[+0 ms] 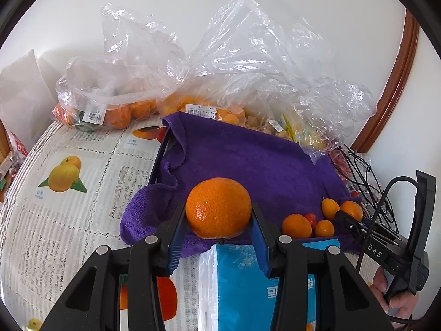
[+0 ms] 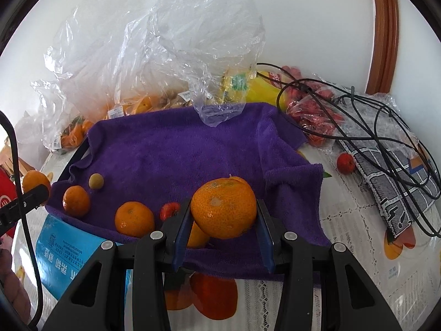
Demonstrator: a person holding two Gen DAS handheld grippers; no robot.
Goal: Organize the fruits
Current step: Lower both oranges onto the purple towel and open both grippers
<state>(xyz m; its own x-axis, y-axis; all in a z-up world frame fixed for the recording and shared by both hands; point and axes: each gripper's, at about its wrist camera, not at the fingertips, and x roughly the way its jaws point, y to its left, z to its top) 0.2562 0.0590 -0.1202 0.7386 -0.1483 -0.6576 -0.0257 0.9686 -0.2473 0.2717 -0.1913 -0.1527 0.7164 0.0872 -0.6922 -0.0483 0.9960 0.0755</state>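
Purple towel [image 2: 193,154] middle bare | fruits along near edge | both grippers clamp tangerines

A tangle of black cables [image 2: 366,115] lies on a grey patterned packet [image 2: 397,193] at right. A blue tissue pack [image 2: 63,251] sits lower left; brown wooden trim [image 2: 384,30] upper right.

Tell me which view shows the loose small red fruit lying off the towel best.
The right wrist view: the small red fruit lies in plain sight on the tablecloth, between the purple towel and a patterned pouch. In the left wrist view only a red speck shows past the towel's far corner.
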